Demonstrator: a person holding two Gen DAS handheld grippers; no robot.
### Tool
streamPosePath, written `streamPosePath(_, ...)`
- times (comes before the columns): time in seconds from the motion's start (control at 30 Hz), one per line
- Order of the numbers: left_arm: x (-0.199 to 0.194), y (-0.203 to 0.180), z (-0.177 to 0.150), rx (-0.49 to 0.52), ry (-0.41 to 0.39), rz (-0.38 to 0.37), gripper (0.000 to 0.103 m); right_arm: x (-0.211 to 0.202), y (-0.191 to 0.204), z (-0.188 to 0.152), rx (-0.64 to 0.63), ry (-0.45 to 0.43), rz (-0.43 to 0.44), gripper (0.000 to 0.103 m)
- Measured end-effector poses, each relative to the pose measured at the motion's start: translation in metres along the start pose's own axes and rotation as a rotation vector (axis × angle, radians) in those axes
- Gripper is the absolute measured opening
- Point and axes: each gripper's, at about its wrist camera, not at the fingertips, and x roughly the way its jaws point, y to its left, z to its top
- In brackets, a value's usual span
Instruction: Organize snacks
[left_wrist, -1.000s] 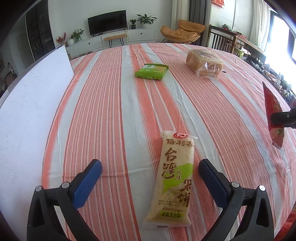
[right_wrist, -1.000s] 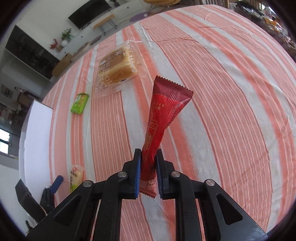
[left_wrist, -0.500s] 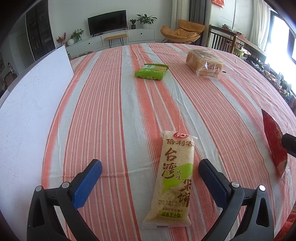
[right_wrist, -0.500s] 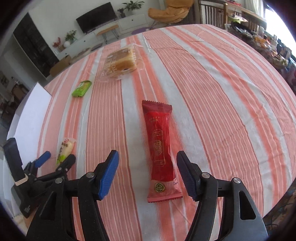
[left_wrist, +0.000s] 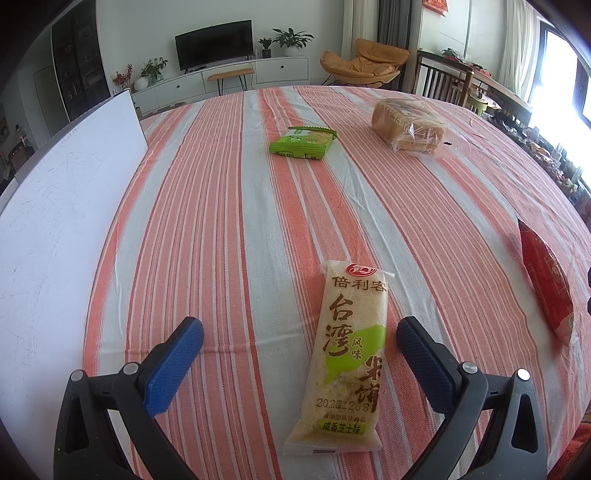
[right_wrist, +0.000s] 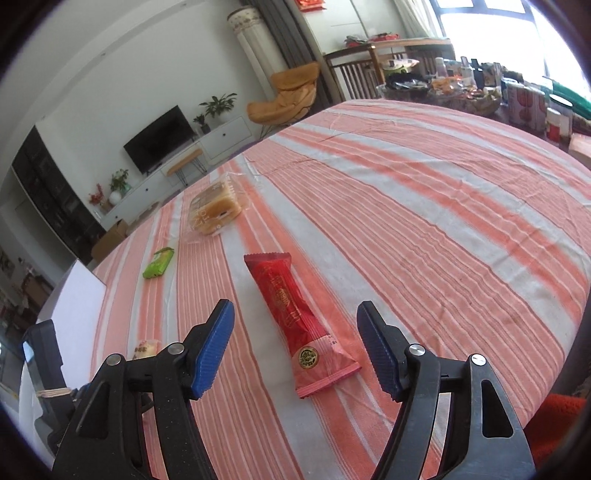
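Observation:
A red snack packet (right_wrist: 295, 317) lies flat on the striped tablecloth (right_wrist: 424, 221), between the spread fingers of my right gripper (right_wrist: 295, 332), whose jaws are opening and do not touch it. The same red packet (left_wrist: 546, 280) shows at the right edge of the left wrist view. A long rice-cracker packet (left_wrist: 347, 362) lies under my left gripper (left_wrist: 299, 339), which is open and clear of it. A green packet (left_wrist: 303, 142) and a bagged bread loaf (left_wrist: 410, 125) lie farther back.
A white board (left_wrist: 62, 192) lies along the left of the table. The table's right edge drops off near the red packet. Chairs and a cluttered side table (right_wrist: 461, 85) stand beyond the far right edge.
My right gripper let go of the red packet, which went from upright between the pads to lying flat on the cloth. The right gripper swung and opened wide. The left gripper stayed still.

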Motion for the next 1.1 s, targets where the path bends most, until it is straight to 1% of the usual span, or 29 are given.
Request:
streamPosePath(0.13,0.000,0.000,0.000,0.000,0.000,0.000,0.103,-0.004,-0.004,0.000,0.014,-0.016,-0.012,0.073)
streamPosePath(0.57,0.000,0.000,0.000,0.000,0.000,0.000,0.103,-0.008,-0.013,-0.001,0.063,-0.037,0.000,0.073)
streamPosePath(0.97,0.000,0.000,0.000,0.000,0.000,0.000,0.103,-0.008,-0.015,-0.001,0.074,-0.037,0.006,0.073)
streamPosePath(1.03,0.000,0.000,0.000,0.000,0.000,0.000,0.103,-0.010,-0.020,0.000,0.099,-0.045,0.018,0.073)
streamPosePath(1.1,0.000,0.000,0.000,0.000,0.000,-0.001,0.103,-0.014,-0.034,0.000,0.172,-0.063,0.036,0.073)
